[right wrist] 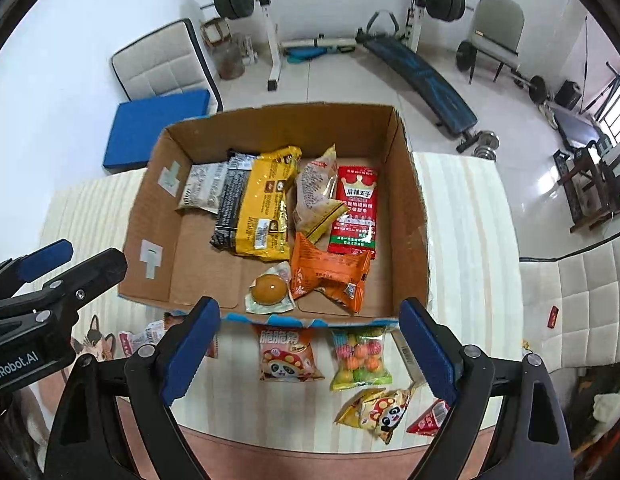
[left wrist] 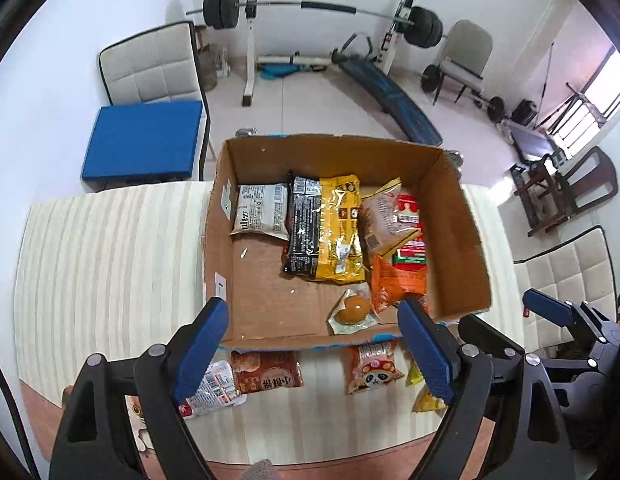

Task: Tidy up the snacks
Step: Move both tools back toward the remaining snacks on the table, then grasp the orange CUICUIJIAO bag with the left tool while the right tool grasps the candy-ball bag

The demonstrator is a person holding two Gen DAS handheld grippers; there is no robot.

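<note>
Hovering above near edge of cardboard box [right wrist: 410, 216]: left gripper [left wrist: 314, 354] and right gripper [right wrist: 310, 354], fingers [right wrist: 428, 354] spread wide, holding nothing. Inside box: yellow packet [right wrist: 266, 204], red packet [right wrist: 356, 208], orange packet [right wrist: 330, 274]. Panda snack bag [right wrist: 288, 354] and candy bag [right wrist: 360, 356] on bench [right wrist: 470, 220], near side.

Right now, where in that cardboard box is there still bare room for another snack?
The cardboard box has bare floor at its near left corner, bordered by the left wall, the black packet and the round yellow snack. A bare strip runs along the far wall too. The right half is crowded: red packet and orange packet overlap.
</note>
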